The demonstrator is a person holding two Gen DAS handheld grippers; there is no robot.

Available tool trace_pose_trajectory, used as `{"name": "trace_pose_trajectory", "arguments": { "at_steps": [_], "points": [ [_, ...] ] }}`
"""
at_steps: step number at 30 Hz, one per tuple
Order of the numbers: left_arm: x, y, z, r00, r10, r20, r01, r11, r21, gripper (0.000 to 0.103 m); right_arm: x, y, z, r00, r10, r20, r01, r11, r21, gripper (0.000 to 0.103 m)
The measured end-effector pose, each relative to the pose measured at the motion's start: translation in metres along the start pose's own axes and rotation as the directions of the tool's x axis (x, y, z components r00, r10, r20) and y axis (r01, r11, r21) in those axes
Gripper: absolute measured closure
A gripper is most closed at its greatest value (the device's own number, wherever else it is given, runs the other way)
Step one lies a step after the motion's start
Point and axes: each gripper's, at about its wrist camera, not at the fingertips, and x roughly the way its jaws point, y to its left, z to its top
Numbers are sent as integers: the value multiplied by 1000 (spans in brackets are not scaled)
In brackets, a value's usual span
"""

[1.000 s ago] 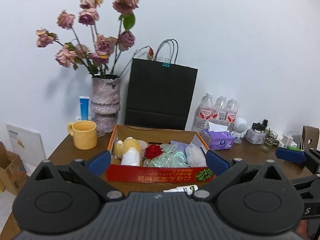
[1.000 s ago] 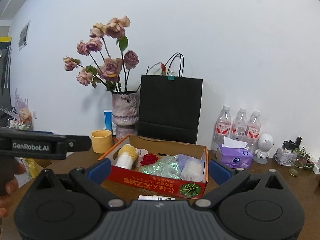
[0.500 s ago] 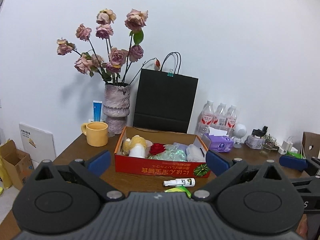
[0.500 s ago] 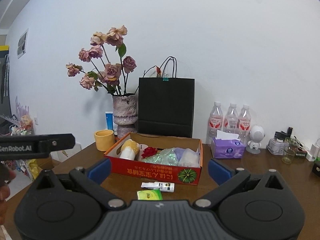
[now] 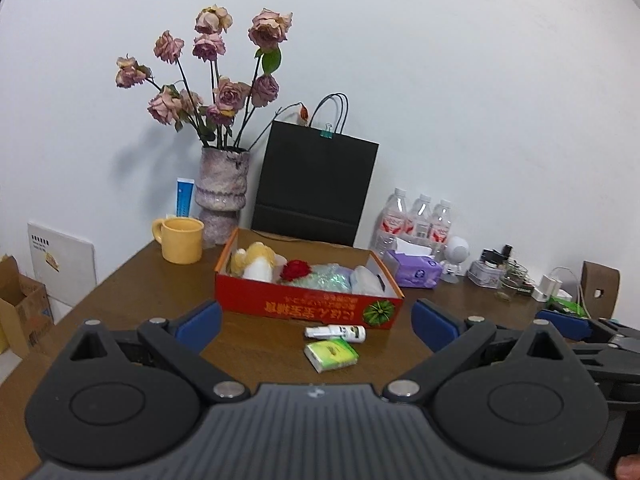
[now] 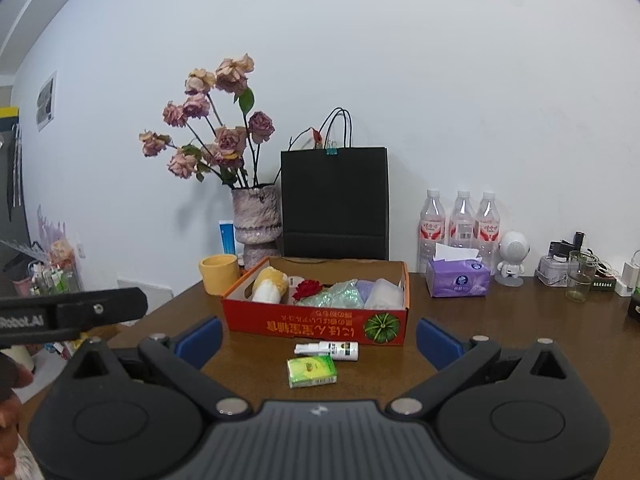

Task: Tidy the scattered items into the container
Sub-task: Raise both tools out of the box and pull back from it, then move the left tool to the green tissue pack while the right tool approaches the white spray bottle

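Observation:
A red cardboard box stands mid-table, holding a yellow-and-white roll, a red rose, shiny wrap and white packets. In front of it on the wood lie a small white spray bottle and a green tissue pack. My left gripper hangs open, back from the box, nothing between its blue pads. My right gripper is likewise open and empty. Both loose items lie between the fingertips in each view.
A yellow mug, a vase of dried roses and a black paper bag stand behind the box. Water bottles, a purple tissue box, a white figurine and a glass sit right. The other gripper's arm shows at left.
Both grippers have drawn back and up from the box. The spray bottle and the green pack have come into full view in front of it. Nothing was grasped.

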Motion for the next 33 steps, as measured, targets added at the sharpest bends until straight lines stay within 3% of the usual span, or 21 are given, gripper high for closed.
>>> {"name": "trace_pose_trajectory", "arguments": {
  "at_steps": [20, 33],
  "points": [
    [7, 6, -16, 998, -17, -57, 15, 1000, -22, 0, 9, 0, -14, 999, -16, -50, 15, 1000, -13, 0],
    [59, 8, -30, 986, 14, -163, -11, 1000, 17, 0, 60, -38, -32, 990, -17, -137, 23, 999, 40, 0]
  ]
}}
